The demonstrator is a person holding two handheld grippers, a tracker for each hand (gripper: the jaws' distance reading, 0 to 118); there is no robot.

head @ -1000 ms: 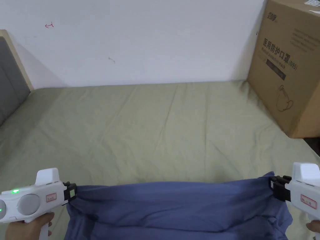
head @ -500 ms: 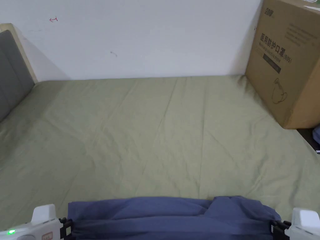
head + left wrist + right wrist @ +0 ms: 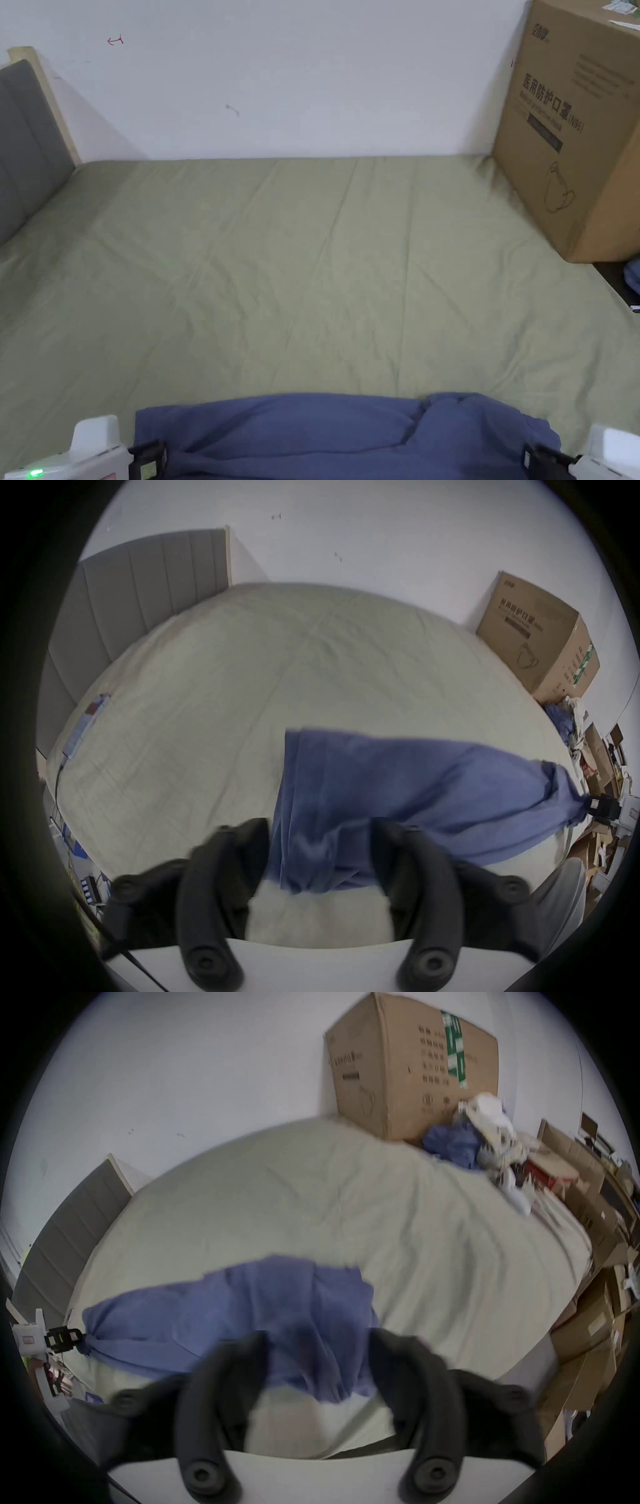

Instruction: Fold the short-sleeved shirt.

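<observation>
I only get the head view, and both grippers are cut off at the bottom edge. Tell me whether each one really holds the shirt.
Observer: The left one does. In the right gripper view the shirt narrows to a bunched point in the left gripper.
Operator: Now the other one.
Observer: Same there. In the left gripper view the cloth draws to a point in the right gripper.
Operator: Report anything lying off to my left.
Observer: A flat strip with a cable lies near the headboard, well apart from the shirt.
</observation>
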